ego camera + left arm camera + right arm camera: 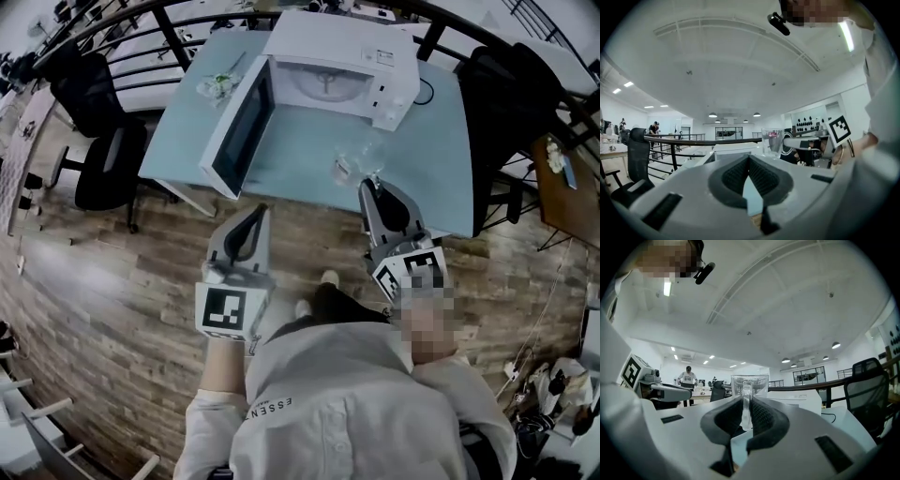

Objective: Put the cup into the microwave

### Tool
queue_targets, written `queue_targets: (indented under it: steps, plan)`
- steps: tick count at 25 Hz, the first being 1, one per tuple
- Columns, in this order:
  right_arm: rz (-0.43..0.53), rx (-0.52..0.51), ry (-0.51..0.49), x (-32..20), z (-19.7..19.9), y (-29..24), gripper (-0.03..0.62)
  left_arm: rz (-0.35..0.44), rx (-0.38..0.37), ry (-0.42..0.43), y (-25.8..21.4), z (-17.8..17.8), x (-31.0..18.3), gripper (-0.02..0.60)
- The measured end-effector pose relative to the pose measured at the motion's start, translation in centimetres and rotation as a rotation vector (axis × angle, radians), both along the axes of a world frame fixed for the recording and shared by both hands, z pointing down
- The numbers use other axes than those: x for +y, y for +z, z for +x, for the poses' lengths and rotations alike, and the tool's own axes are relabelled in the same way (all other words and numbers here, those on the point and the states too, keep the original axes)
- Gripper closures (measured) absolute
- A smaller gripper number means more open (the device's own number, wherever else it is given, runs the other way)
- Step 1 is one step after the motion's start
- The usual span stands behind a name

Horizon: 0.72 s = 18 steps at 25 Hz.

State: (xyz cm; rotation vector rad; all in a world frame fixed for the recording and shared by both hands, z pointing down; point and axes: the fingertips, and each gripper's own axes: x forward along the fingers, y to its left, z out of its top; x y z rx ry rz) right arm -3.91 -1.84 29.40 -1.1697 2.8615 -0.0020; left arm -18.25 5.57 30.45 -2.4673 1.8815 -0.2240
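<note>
A white microwave point(328, 66) stands on the light blue table point(441, 141) with its door point(239, 131) swung wide open to the left; its turntable shows inside. My right gripper point(370, 183) is shut on the handle of a clear glass cup point(354, 157), held upright at the table's near edge in front of the oven. The right gripper view shows the handle pinched between the pads, with the cup point(750, 383) just beyond my right gripper point(746, 401). My left gripper point(260, 211) is shut and empty, over the floor below the door. The left gripper view shows the cup point(772, 140) to its right.
A black office chair point(108, 141) stands left of the table and another point(506, 94) to the right. A small crumpled clear wrapper point(217, 86) lies on the table behind the door. A black railing point(141, 37) runs behind. Wooden floor lies under me.
</note>
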Motion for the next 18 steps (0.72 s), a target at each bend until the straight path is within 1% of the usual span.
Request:
queue_targets:
  steps: [8,11,15,18]
  plan:
    - [-0.001,0.016,0.036,-8.4,-1.3,2.1,0.556,-0.017,0.031,0.046,1.0,-0.4,-9.4,0.581]
    - [0.007,0.020,0.040,-12.3,-2.0,2.7,0.556,-0.004,0.035,0.054,1.1,-1.0,-13.6,0.580]
    - [0.009,0.011,0.031,-17.1,-2.9,4.2,0.556,-0.021,0.059,0.071,1.6,-1.3,-18.8,0.581]
    - [0.004,0.028,0.019,-19.8,-3.5,6.1,0.556,-0.034,0.072,0.084,2.9,-1.5,-21.9,0.580]
